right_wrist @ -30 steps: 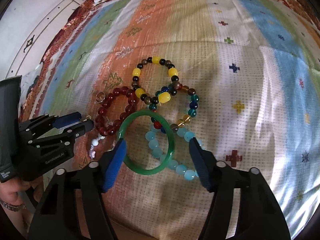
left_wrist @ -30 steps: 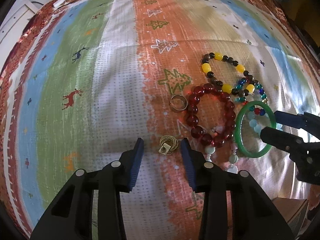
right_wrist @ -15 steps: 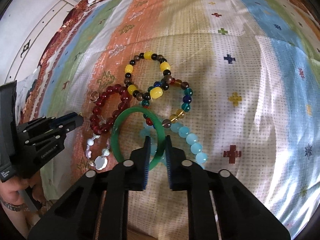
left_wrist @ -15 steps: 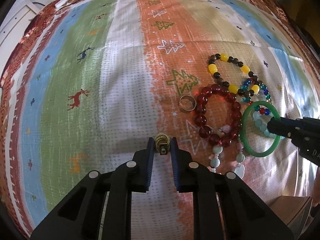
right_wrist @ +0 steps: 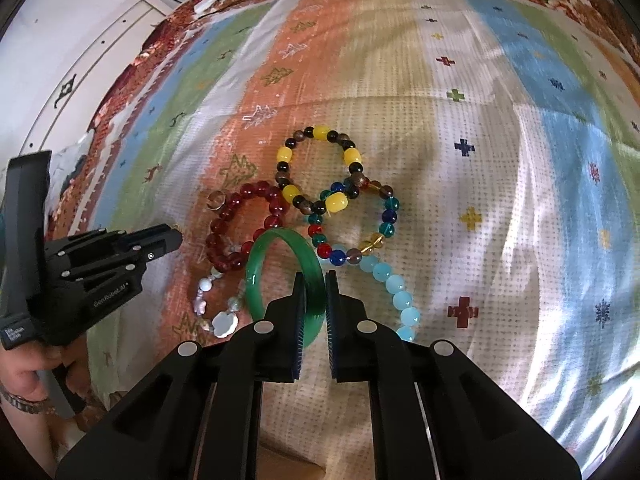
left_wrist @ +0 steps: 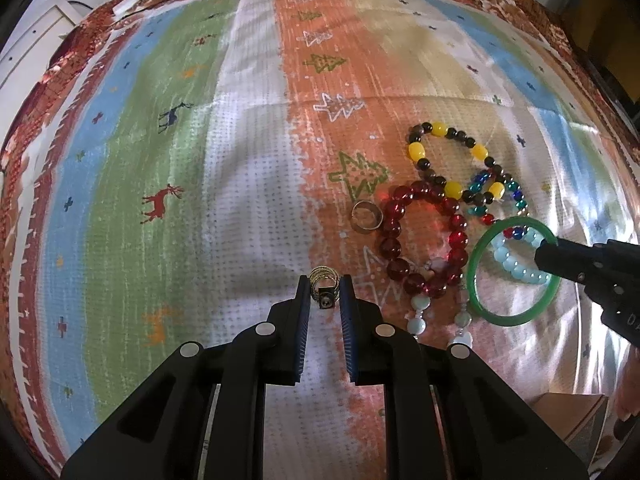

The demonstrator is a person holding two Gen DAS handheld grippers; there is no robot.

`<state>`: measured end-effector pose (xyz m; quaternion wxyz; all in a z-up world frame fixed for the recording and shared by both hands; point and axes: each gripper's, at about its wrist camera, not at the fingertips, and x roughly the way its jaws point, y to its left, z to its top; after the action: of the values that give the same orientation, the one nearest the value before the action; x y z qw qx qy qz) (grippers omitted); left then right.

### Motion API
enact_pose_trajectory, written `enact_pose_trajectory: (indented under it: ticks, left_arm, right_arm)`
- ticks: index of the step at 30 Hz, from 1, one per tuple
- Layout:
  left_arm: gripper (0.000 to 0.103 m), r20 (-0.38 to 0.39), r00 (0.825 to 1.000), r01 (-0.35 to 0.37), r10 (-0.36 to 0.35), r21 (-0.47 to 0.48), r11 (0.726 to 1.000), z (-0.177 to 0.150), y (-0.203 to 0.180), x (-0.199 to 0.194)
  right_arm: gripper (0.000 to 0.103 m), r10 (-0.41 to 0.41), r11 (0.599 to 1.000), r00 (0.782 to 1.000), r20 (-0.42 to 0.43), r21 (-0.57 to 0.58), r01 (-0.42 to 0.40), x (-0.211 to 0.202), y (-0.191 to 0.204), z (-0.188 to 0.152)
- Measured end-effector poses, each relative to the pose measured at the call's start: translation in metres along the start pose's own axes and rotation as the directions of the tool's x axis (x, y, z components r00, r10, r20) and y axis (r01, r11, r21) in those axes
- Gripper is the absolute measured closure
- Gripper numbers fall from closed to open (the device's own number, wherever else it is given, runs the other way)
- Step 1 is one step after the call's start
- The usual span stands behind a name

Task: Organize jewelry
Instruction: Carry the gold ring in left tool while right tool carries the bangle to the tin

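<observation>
My left gripper is shut on a small gold ring that rests on the striped cloth. My right gripper is shut on the near rim of a green bangle, which tilts up off the cloth. The same bangle shows in the left wrist view with the right gripper clamped on its right side. Beside it lie a dark red bead bracelet, a yellow and black bead bracelet, a multicoloured bead bracelet and a pale blue bead bracelet. A silver ring lies left of the red beads.
A pale bead strand with a shell pendant lies below the red bracelet. A brown box corner shows at the lower right. A white cabinet stands past the cloth's left edge. A person's hand holds the left gripper's handle.
Both grippers went from open to shut: the left closed on the gold ring, the right closed on the green bangle's rim, and the bangle has tipped up a little.
</observation>
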<state>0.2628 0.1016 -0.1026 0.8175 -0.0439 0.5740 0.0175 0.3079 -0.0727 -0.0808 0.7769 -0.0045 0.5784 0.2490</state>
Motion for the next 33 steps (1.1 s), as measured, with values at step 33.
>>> enact_pose_trajectory:
  ticks: [33]
  left_arm:
    - [0.089, 0.113, 0.993, 0.035, -0.030, -0.038, 0.999, -0.025, -0.017, -0.062]
  right_arm:
    - [0.093, -0.031, 0.997, 0.986, 0.164, -0.063, 0.042, -0.074, 0.027, -0.030]
